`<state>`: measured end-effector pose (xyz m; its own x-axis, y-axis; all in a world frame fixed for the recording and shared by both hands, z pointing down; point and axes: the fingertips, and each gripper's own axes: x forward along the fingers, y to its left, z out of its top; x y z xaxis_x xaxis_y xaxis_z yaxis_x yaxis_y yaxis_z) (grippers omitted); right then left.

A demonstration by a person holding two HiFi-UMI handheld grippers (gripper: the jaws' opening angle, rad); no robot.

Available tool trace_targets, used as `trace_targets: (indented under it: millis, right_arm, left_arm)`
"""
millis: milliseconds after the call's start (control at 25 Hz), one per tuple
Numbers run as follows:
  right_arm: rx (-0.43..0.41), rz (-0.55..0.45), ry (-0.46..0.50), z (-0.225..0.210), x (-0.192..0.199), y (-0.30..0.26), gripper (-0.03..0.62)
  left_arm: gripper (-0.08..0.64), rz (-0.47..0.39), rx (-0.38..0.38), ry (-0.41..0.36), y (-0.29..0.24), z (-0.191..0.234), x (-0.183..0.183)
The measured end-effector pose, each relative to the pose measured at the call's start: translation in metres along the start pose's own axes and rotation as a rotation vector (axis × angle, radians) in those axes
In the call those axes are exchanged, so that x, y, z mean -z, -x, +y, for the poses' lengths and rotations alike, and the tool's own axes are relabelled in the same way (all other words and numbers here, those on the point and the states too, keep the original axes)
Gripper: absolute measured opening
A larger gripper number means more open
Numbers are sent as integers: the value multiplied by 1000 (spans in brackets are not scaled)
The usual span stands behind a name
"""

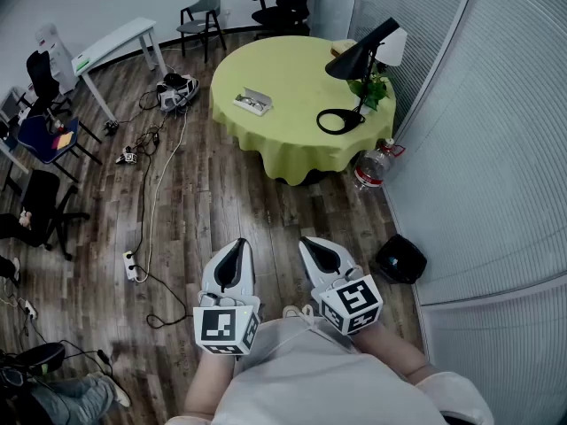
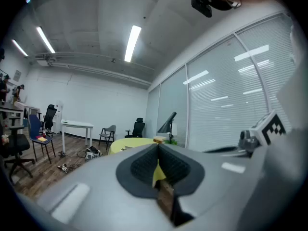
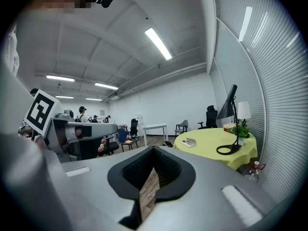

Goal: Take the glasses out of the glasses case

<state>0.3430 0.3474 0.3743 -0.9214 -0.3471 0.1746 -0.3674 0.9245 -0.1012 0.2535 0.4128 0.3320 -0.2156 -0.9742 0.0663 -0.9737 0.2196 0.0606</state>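
Observation:
The glasses case (image 1: pixel 252 102) lies open on the round table with a yellow-green cloth (image 1: pixel 283 131), far ahead of me; something pale lies in it, too small to tell apart. The right gripper view also shows the glasses case (image 3: pixel 189 142) as a small pale shape on the table (image 3: pixel 216 150). My left gripper (image 1: pixel 237 243) and right gripper (image 1: pixel 311 241) are held side by side close to my body, above the wooden floor and well short of the table. Both are shut and hold nothing. In their own views the left gripper (image 2: pixel 158 147) and right gripper (image 3: pixel 154 150) point towards the table.
A black desk lamp (image 1: pixel 359 60), a small plant (image 1: pixel 374 88) and a box stand at the table's right side. A water bottle (image 1: pixel 372 168) and a black bag (image 1: pixel 400 259) sit by the glass wall. Cables and a power strip (image 1: pixel 131 266) cross the floor at left, near chairs and a white desk (image 1: pixel 115 47).

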Motion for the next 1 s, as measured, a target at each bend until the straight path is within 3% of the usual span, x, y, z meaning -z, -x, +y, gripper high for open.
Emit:
trace_targets:
  millis: [600,800,1000]
  right_arm:
    - [-20,38,-37,-22,14,-14,0]
    - [-30,66,-57,-38,25,-29,0]
    - [-45,103,-79,-48,36,-59,0]
  left_arm:
    - [7,60,-13,7,-25,2,19]
    - [6,87,-48,13,-39,11,30]
    - [6,117,-111,39,-52,47,42]
